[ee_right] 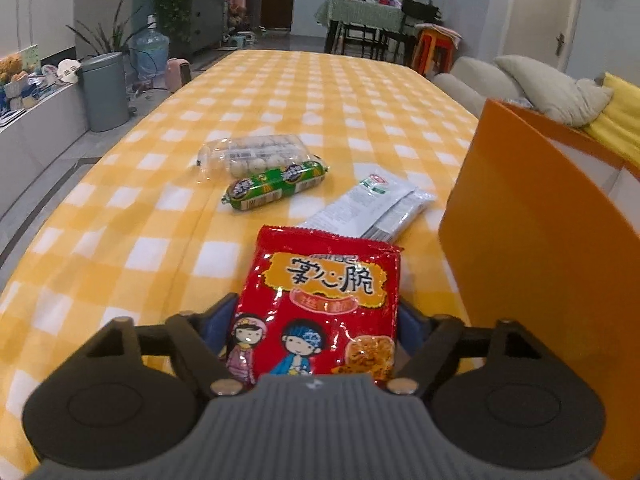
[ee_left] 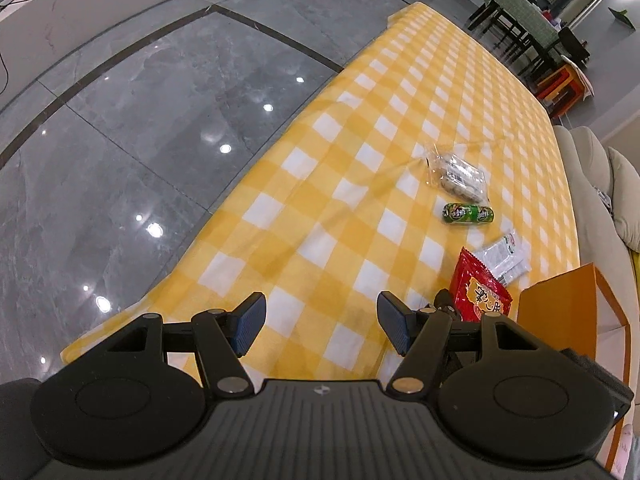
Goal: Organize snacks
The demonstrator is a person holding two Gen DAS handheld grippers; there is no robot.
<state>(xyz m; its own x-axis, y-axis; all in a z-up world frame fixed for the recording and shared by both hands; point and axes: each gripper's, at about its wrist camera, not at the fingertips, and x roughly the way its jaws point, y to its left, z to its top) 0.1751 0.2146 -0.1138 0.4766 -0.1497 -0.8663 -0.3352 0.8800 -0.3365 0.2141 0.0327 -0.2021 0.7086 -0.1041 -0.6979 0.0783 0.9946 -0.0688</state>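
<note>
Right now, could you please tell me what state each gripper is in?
Left gripper: open, empty.
Right gripper: closed on the red snack bag.

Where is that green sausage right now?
The green sausage lies on the checked tablecloth, just in front of the clear pack of round snacks and left of the white packets.

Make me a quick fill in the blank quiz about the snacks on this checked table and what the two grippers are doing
1. The right gripper has the ____ snack bag between its fingers.
2. The left gripper holds ____.
3. The sausage beside the clear pack has a ____ wrapper.
4. The tablecloth is checked white and ____.

Missing words: red; nothing; green; yellow
</note>
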